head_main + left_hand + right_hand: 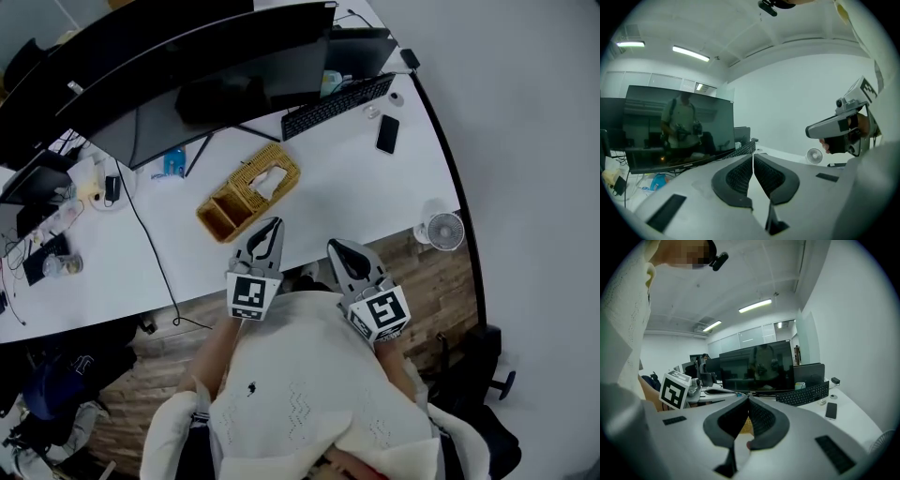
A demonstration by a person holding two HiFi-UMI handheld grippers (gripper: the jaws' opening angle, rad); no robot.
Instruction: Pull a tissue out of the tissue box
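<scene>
The tissue box [251, 187] is a wicker holder lying on the white desk [375, 202], with a white tissue [272, 178] poking out of its top slot. My left gripper [274, 225] hovers just short of the box's near side, jaws shut and empty; its own view shows the tips [753, 157] pressed together. My right gripper [334, 247] is held over the desk's near edge, to the right of the box, also shut with nothing in it [748, 401]. A sliver of the wicker box [746, 425] shows below its jaws.
Dark monitors [187, 66] stand behind the box. A keyboard [337, 105] and a phone [387, 133] lie at the back right, and a small fan [444, 230] sits at the desk's right corner. Cables and clutter [56, 216] cover the left side.
</scene>
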